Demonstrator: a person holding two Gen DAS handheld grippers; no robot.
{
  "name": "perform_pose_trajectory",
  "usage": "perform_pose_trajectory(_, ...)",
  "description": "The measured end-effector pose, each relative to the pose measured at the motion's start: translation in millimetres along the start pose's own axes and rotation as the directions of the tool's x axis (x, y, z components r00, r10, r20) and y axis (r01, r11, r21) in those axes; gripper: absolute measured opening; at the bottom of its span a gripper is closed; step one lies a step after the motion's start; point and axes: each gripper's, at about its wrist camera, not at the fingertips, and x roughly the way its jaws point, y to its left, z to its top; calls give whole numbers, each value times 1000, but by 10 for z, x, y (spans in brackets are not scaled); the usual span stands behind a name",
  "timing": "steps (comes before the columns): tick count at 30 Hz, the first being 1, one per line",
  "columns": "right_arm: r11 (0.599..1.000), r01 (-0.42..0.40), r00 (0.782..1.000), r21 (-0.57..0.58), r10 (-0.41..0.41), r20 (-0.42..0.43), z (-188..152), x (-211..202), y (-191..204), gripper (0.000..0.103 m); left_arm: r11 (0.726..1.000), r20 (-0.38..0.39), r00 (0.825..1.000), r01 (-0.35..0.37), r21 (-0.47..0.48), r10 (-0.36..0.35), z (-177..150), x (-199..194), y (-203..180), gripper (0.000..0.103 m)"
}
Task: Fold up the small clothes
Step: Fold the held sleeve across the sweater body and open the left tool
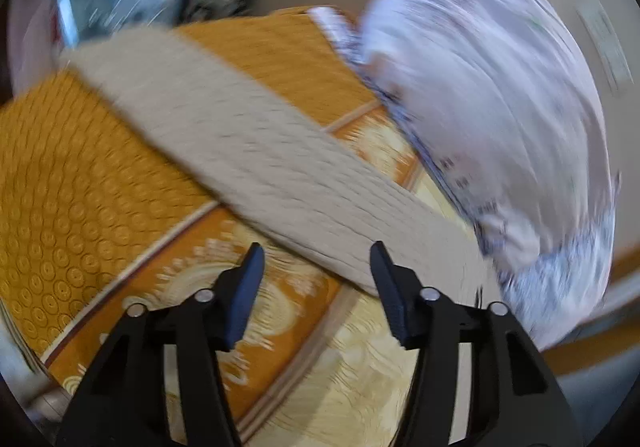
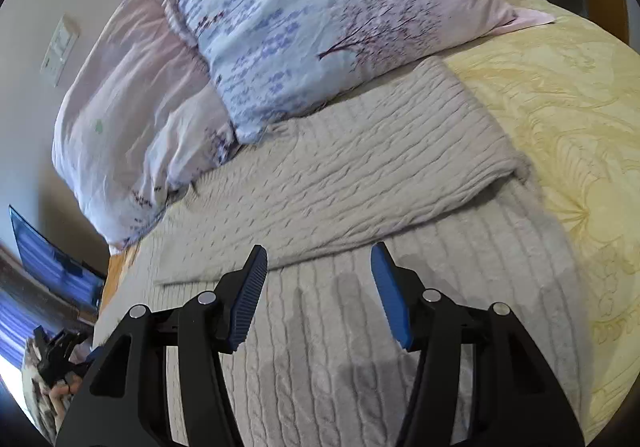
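Both views look down on a bed point(image 2: 580, 95) whose cover is pale yellow at one side and orange with a ringed pattern at the other. The left tongs point(image 1: 316, 253) hang above the orange part with their jaws spread wide and nothing between them; this view is smeared by blur, so fine detail is lost. A beige cable-knit sweater point(image 1: 248, 151) shows here as a long strip running from the far left down toward the near right, its near end lying just beyond the right fingertip point(image 1: 380, 251). To the right of the strip rises a blurred mass of pale lilac bedding point(image 1: 492, 95). The right tongs point(image 2: 318, 251) are likewise spread apart and empty, held over the same sweater point(image 2: 360, 175), which in this sharper view lies flat on the bed with a folded panel laid across its far half, the fold's edge running just beyond the fingertips point(image 2: 260, 259). The sweater's far edge touches two pillows: a floral pillow point(image 2: 328, 7) printed with purple trees, leaning on a plainer pink pillow point(image 2: 132, 107) to its left. A white wall plate point(image 2: 60, 47) sits on the wall at the far left, and a dark screen point(image 2: 52, 263) shows at the left edge.
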Motion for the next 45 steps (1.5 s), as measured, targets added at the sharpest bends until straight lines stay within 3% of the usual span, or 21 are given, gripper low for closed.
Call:
perform_pose_trajectory(2,1000,2,1000,-6,-2,-2,-19,-7,5,59,997,-2,1000,16,-70,-17,71,43,149,44)
perform_pose_trajectory(7,1000,11,1000,-10,-11,2,-25,-29,-15,60,979,54,997,71,-189,-62,214,46,353,43)
perform_pose_trajectory(9,1000,10,1000,-14,-10,-3,-27,-17,-14,60,971,71,995,84,-223,-70,272,44,434,36)
perform_pose_trajectory(11,1000,7,1000,-16,-7,-7,-31,-4,-17,60,967,68,995,82,-243,-68,307,100,485,16)
perform_pose_trajectory(13,1000,4,1000,-17,-5,-14,-31,14,-16,61,963,58,995,90,-254,-78,328,140,485,7)
perform_pose_trajectory(18,1000,-1,1000,-25,1,-12,-18,10,3,61,972,114,987,136,-189,-116,370,-1,185,6)
perform_pose_trajectory(23,999,-9,1000,-37,9,-4,3,-27,25,62,956,122,950,293,-26,-288,317,-126,-620,6)
perform_pose_trajectory(26,999,-8,1000,-42,9,2,10,-55,22,62,918,56,918,387,91,-393,115,-85,-1223,6)
perform_pose_trajectory(30,999,-10,1000,-48,11,14,32,-106,4,62,837,-104,865,501,219,-490,-374,180,-2033,6)
perform_pose_trajectory(32,999,-5,1000,-51,6,22,46,-140,-13,62,801,-192,844,537,265,-502,-701,380,-2355,6)
perform_pose_trajectory(36,999,16,999,-50,-14,30,65,-172,-69,62,771,-359,823,552,319,-440,-1371,857,-2761,6)
perform_pose_trajectory(40,997,38,999,-62,-37,23,88,-188,-80,62,757,-497,823,504,416,-275,-1938,1263,-2897,16)
perform_pose_trajectory(42,995,41,999,-95,-39,23,114,-207,-20,62,739,-514,815,516,432,-269,-1967,1199,-2814,32)
perform_pose_trajectory(43,992,37,999,-124,-35,23,138,-212,43,62,732,-514,812,525,435,-277,-1933,1136,-2786,46)
perform_pose_trajectory(44,987,26,1000,-160,-23,19,163,-212,128,62,722,-497,816,531,444,-295,-1872,1015,-2711,56)
perform_pose_trajectory(45,982,12,1000,-188,-9,16,176,-211,197,62,713,-465,829,527,462,-311,-1789,885,-2618,57)
